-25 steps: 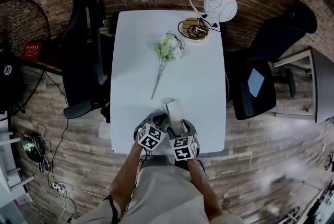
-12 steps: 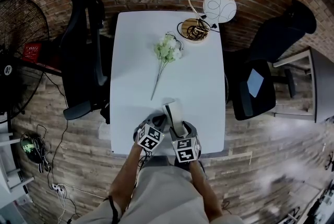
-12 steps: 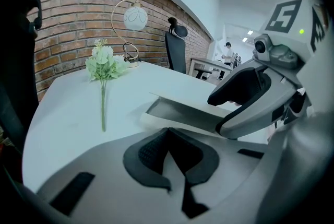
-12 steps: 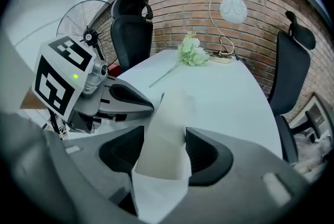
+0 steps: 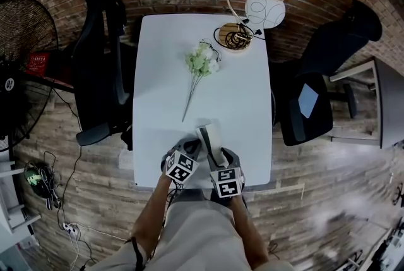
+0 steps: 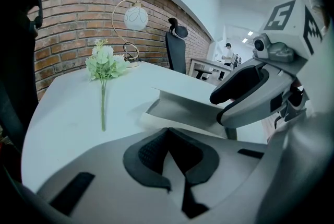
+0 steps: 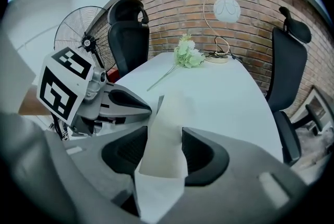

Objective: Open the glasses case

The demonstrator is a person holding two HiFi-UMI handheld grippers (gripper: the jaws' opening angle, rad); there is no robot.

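Observation:
The pale grey glasses case (image 5: pixel 210 135) lies near the table's front edge with its flap raised. In the right gripper view the flap (image 7: pixel 168 129) stands between the jaws of my right gripper (image 7: pixel 166 137), which are closing, and both pads touch it. My left gripper (image 6: pixel 167 133) is shut, its tips meeting at the near edge of the case (image 6: pixel 182 107). In the head view my left gripper (image 5: pixel 194 148) sits on the case's left side. My right gripper (image 5: pixel 219 156) is at its near end.
A white flower sprig (image 5: pixel 201 64) lies mid-table and a gold lamp with a white globe (image 5: pixel 265 7) stands at the far right corner. Black office chairs (image 5: pixel 101 55) flank the table. A fan (image 5: pixel 25 36) stands at the left.
The right gripper has shifted slightly toward the table's front edge and rolled a little around the flap. The left gripper and the case stay where they were.

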